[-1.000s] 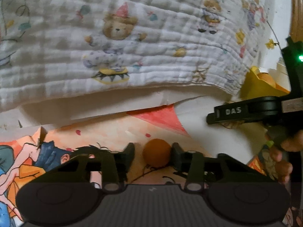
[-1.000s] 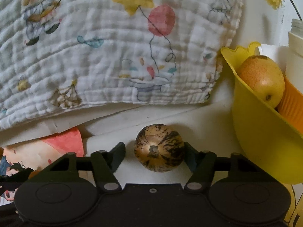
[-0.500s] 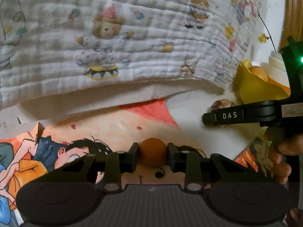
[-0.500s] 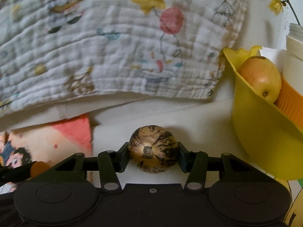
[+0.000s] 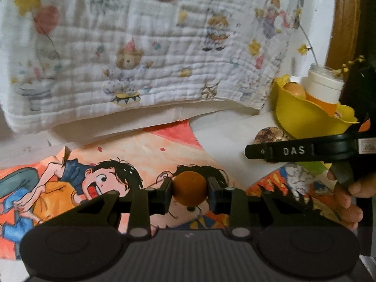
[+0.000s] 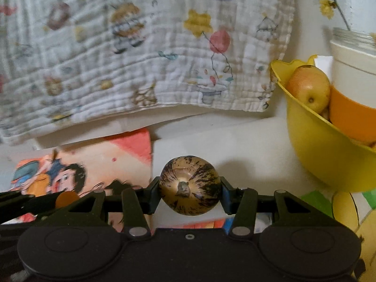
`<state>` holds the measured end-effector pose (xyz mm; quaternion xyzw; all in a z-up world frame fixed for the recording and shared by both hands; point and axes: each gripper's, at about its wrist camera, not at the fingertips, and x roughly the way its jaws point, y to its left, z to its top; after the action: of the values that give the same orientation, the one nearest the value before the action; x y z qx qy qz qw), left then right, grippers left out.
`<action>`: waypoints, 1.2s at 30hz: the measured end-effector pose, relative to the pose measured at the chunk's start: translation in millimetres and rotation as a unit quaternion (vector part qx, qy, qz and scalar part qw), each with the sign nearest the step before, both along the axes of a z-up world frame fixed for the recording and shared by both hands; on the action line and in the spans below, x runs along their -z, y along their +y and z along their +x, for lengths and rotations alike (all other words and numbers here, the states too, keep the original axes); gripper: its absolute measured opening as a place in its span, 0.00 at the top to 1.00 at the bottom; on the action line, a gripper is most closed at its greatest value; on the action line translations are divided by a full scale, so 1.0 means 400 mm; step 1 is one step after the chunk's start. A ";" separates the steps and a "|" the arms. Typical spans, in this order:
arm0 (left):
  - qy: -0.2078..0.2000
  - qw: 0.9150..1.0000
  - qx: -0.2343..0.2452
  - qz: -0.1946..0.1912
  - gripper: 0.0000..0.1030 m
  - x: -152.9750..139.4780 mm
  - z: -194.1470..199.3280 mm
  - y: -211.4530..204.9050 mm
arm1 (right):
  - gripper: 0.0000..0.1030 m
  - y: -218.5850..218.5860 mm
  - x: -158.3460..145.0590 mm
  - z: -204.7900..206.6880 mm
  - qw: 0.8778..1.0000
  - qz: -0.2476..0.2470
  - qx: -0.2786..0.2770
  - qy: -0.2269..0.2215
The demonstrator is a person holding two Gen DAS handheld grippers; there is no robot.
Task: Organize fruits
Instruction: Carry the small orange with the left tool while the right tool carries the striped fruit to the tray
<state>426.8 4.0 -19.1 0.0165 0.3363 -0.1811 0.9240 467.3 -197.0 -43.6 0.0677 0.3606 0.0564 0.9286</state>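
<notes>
Now that both grips have gone from open to closed within the last second, each tool carries a fruit. Left tool (image 5: pixel 189 189) is clamped on the small orange fruit (image 5: pixel 189 188), fingers tight on both sides; a second ago it sat loose between open fingers. Right tool (image 6: pixel 189 189) is clamped on the striped brown fruit (image 6: pixel 189 188), stem end facing the camera, likewise closed in from an open straddle.

Both fruits look raised off the cartoon poster (image 5: pixel 131 164) and the white bench (image 6: pixel 246 145), though the fisheye makes the clearance hard to judge.

Yellow bowl (image 6: pixel 312 150) sits right of the right tool, near it, already holding a yellow-red fruit (image 6: pixel 307 87) next to an orange-and-white jar (image 6: pixel 352 89). Printed blanket (image 5: pixel 145 54) hangs behind.

Meaning: pick step is done for both, and transfer to the bowl comes next. Right tool has the shorter path and should probably go first; bowl space beside the jar looks tight.
</notes>
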 end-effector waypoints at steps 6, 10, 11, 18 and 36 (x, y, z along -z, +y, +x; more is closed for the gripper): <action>-0.010 1.000 -0.005 -0.006 0.67 -0.043 -0.091 -0.012 | 0.50 -0.021 -0.056 -0.112 0.999 0.013 -0.038 -0.013; -0.019 1.000 -0.001 -0.005 0.67 -0.073 -0.168 -0.019 | 0.50 -0.042 -0.097 -0.203 0.998 0.016 -0.060 -0.022; -0.024 1.000 -0.001 -0.003 0.67 -0.079 -0.188 -0.023 | 0.50 -0.048 -0.104 -0.225 0.998 0.018 -0.064 -0.024; -0.032 0.999 0.001 -0.012 0.67 -0.111 -0.304 -0.041 | 0.50 -0.068 -0.136 -0.361 0.995 0.001 -0.093 -0.042; -0.028 0.998 0.054 -0.014 0.67 -0.097 -0.518 -0.112 | 0.50 -0.107 -0.127 -0.652 0.973 -0.083 -0.180 -0.116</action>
<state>219.7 -40.8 19.7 0.0270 0.3062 -0.2351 0.9221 206.7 -239.7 7.1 -0.0828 0.2602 0.1995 0.9411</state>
